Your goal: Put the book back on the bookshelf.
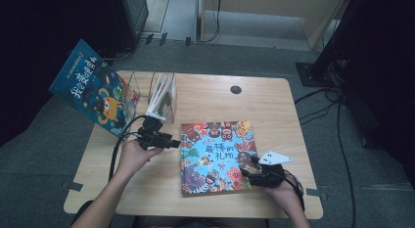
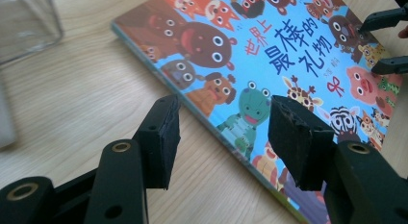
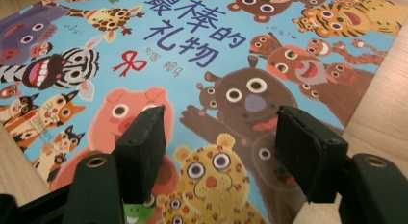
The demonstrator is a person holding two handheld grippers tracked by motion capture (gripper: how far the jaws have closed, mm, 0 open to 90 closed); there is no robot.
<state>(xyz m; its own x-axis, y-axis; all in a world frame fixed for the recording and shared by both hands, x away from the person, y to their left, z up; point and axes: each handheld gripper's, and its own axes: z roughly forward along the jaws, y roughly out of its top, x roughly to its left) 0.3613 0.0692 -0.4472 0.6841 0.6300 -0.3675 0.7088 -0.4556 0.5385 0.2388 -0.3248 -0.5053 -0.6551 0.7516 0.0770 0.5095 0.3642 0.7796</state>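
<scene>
Lying flat on the wooden table (image 1: 205,208), animal picture book (image 1: 218,157) sits between both hands. Right gripper (image 3: 219,137) jaws apart over its near right corner, left gripper (image 2: 223,120) jaws apart at its left edge, gripping nothing. Clear book stand (image 1: 161,98) behind.

Blue book (image 1: 94,87) against clear holder (image 1: 164,98)

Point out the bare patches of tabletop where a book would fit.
Free: the far right corner of the table, past the animal picture book, and the near left corner. Crowded: the far left, with the clear book stand and the leaning blue book.
</scene>
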